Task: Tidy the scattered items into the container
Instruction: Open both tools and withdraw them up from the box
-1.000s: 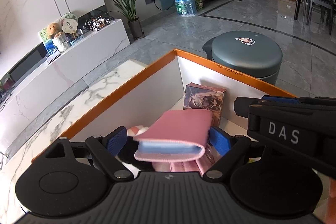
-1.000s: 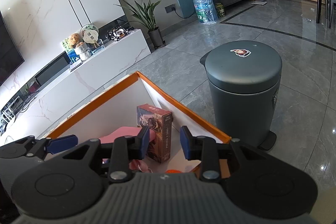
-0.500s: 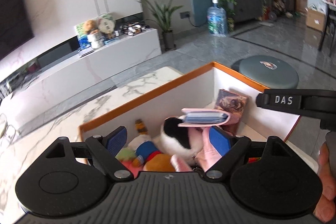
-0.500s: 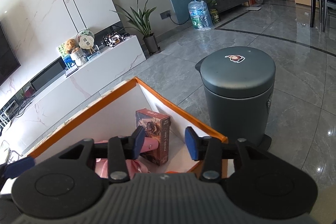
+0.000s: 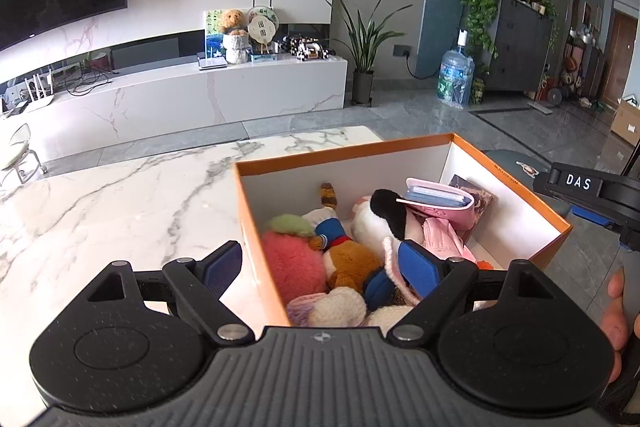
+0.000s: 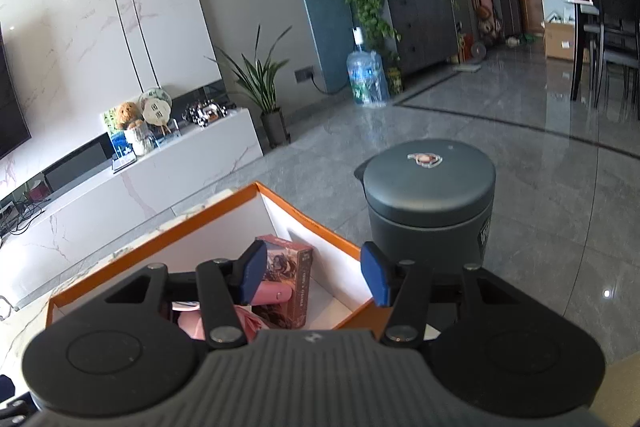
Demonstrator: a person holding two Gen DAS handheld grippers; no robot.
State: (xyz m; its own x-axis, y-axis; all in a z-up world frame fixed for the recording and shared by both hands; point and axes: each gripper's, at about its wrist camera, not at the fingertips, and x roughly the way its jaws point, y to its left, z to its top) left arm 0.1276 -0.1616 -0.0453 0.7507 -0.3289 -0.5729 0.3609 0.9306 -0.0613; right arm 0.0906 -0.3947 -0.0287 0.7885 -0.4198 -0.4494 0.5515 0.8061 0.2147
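Left gripper (image 5: 320, 269): held above the near corner of the container, jaws spread wide with nothing between them; one blue pad sits over the counter (image 5: 120, 195), the other over the container's contents.

Right gripper (image 6: 314, 277): held above the container's far right side, jaws open and empty, pointed toward the room. Seen from the left wrist camera, it shows at the right edge with the person's right hand (image 5: 618, 311) around its handle.

Container (image 5: 344, 155): orange-rimmed cardboard box with white inner walls, standing on the white marble counter near its edge.

Contents:
- pink fuzzy plush (image 5: 294, 265) against the near left wall;
- brown and blue plush figure (image 5: 344, 255) beside it;
- white and black plush (image 5: 386, 217) in the middle;
- pink wallet (image 5: 440, 201) lying on top of the white and black plush, blue cards showing in its open edge;
- printed card box (image 6: 290, 285) standing upright in the far corner, touching the wallet;
- pale fluffy pieces (image 5: 336, 307) at the near wall.

Grey lidded bin (image 6: 430, 199): on the floor just beyond the container.
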